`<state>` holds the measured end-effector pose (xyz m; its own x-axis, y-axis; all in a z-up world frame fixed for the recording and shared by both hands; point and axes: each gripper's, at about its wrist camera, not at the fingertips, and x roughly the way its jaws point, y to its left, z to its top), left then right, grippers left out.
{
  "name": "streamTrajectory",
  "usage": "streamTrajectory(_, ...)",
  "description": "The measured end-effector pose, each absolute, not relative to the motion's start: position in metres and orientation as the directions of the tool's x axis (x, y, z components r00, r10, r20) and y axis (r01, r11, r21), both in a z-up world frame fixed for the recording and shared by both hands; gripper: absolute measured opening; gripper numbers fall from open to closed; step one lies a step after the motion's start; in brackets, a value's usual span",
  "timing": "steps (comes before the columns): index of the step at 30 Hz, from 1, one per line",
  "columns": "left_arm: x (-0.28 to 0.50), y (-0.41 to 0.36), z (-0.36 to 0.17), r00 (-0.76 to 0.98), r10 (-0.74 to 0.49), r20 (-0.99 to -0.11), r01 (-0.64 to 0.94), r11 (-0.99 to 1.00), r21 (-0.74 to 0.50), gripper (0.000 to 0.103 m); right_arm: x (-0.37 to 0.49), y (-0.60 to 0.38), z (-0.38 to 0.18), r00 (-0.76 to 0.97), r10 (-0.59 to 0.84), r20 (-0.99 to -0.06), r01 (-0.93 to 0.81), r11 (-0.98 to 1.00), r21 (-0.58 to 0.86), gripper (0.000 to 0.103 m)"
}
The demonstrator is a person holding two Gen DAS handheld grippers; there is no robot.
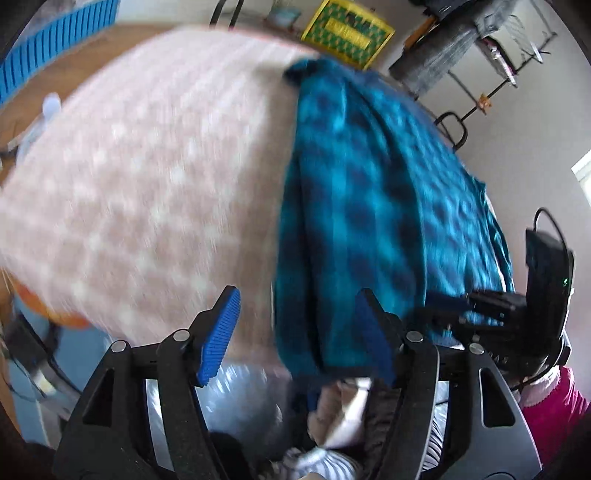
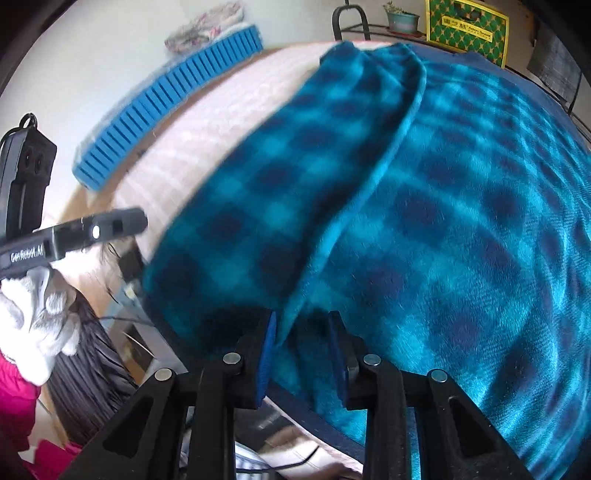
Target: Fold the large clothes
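Observation:
A large blue-and-teal plaid fleece garment [image 1: 369, 184] lies spread on a table under a pink-and-white checked cloth [image 1: 147, 166]. One part of it is folded over as a long strip [image 2: 295, 177] on top of the wider layer [image 2: 461, 240]. My left gripper [image 1: 297, 332] hovers open over the garment's near left edge, and its blue pads [image 1: 221, 332] touch nothing. My right gripper [image 2: 303, 347] stands open and narrow at the near hem. The folded edge runs between its pads [image 2: 269, 350], which do not visibly press on it. The left view is blurred.
A blue ribbed mat [image 2: 166, 103] lies at the table's far left. Behind the table stand a yellow-and-green bag [image 2: 467, 29], a potted plant [image 2: 402, 18] and a metal rack [image 1: 498, 85]. A white-gloved hand [image 2: 37, 325] with a pink sleeve [image 1: 554, 398] holds the left gripper.

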<state>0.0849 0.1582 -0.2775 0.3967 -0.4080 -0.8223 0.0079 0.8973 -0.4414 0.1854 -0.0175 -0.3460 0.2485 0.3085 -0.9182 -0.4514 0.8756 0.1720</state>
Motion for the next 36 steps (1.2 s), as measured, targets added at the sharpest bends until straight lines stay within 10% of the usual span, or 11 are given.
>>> streamTrajectory(3, 0.080, 0.152, -0.296, 0.382, -0.419, -0.824, -0.018, 0.888, -0.460, 0.065, 0.187, -0.019, -0.337, 0.248, 0.310, -0.918, -0.475, 0.865, 0.163, 0.028)
streamTrajectory(5, 0.078, 0.146, -0.301, 0.399, -0.441, -0.804, -0.005, 0.875, -0.483, 0.023, 0.195, -0.026, -0.319, 0.272, 0.334, -0.903, -0.474, 0.863, 0.176, 0.029)
streamTrajectory(8, 0.075, 0.135, -0.298, 0.434, -0.425, -0.794, 0.021, 0.886, -0.463, 0.009, 0.216, -0.034, -0.295, 0.307, 0.358, -0.882, -0.451, 0.871, 0.196, 0.035)
streamTrajectory(19, 0.060, 0.127, -0.267, 0.518, -0.421, -0.744, 0.081, 0.891, -0.448, 0.007, 0.393, 0.035, -0.237, 0.407, 0.280, -0.870, -0.479, 0.876, 0.058, 0.049)
streamTrajectory(30, 0.065, 0.124, -0.262, 0.513, -0.449, -0.731, 0.137, 0.884, -0.447, 0.007, 0.509, 0.110, -0.302, 0.375, 0.062, -0.925, -0.485, 0.863, -0.139, 0.047)
streamTrajectory(33, 0.067, 0.124, -0.263, 0.506, -0.466, -0.726, 0.141, 0.875, -0.463, 0.007, 0.516, 0.117, -0.316, 0.378, 0.007, -0.926, -0.490, 0.850, -0.193, 0.041)
streamTrajectory(36, 0.066, 0.123, -0.263, 0.506, -0.473, -0.721, 0.151, 0.872, -0.466, 0.007, 0.521, 0.117, -0.319, 0.332, 0.043, -0.942, -0.494, 0.859, -0.134, 0.004)
